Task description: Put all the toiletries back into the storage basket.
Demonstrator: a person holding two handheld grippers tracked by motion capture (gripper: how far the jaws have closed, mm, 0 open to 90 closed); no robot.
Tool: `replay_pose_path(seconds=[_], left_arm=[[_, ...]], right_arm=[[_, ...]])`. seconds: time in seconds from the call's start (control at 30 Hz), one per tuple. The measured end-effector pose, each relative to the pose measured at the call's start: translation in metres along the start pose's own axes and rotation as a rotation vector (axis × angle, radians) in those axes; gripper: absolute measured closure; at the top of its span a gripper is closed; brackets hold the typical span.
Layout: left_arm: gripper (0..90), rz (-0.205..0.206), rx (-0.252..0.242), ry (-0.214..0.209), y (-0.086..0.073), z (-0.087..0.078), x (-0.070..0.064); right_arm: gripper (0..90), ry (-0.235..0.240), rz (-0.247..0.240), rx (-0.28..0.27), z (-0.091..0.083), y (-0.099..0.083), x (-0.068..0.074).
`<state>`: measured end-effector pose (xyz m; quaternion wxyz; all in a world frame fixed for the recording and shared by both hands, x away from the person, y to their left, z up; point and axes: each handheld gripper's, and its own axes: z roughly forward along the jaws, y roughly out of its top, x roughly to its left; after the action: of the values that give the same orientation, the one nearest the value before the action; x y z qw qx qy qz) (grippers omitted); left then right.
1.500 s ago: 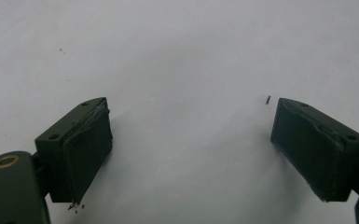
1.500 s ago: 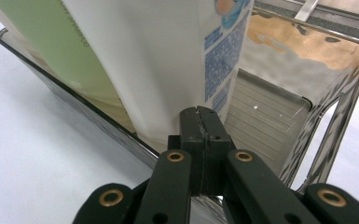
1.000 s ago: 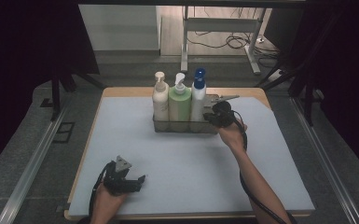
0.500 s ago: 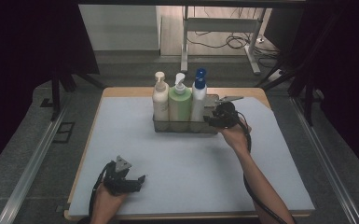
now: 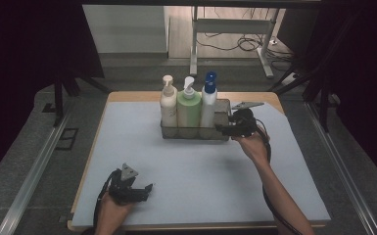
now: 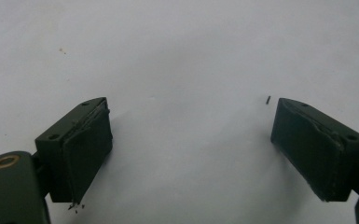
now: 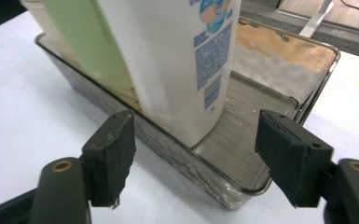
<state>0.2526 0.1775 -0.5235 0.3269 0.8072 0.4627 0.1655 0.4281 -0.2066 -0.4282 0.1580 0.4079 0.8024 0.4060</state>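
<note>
Table (image 5: 127,223): tan wood edge, showing along the near and far sides. Mat (image 5: 196,166) over it: pale grey-blue, plain, a few dark specks.

Tray (image 5: 221,128): clear smoky grey, ribbed floor.

Left bottle (image 5: 168,105): cream, cream pump. Middle bottle (image 5: 189,108): pale green, white pump. Right bottle (image 5: 208,100): white body, blue pump top; in the right gripper view its label carries blue print, a blue barcode block, and a blue-and-orange picture above.

Left gripper (image 5: 136,191): black, grey plate. Right gripper (image 5: 227,129): black, grey plate, brass-coloured rivets at the jaw arms.
</note>
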Motion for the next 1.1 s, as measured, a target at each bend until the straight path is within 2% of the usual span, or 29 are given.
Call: replay_pose_path(seconds=[0.17,0.5,0.87,1.1], left_arm=[[12.1,0.000,0.000,0.000,0.000,0.000,0.000],[12.1,0.000,0.000,0.000,0.000,0.000,0.000],[12.1,0.000,0.000,0.000,0.000,0.000,0.000],[12.1,0.000,0.000,0.001,0.000,0.000,0.000]], right_arm=[[13.4,0.017,-0.020,-0.001,-0.007,-0.003,0.001],[1.6,0.011,-0.091,0.039,-0.018,-0.010,0.008],[0.0,0.001,-0.134,0.048,-0.034,-0.022,0.012],[0.0,0.009,-0.136,0.045,-0.048,-0.032,0.014]])
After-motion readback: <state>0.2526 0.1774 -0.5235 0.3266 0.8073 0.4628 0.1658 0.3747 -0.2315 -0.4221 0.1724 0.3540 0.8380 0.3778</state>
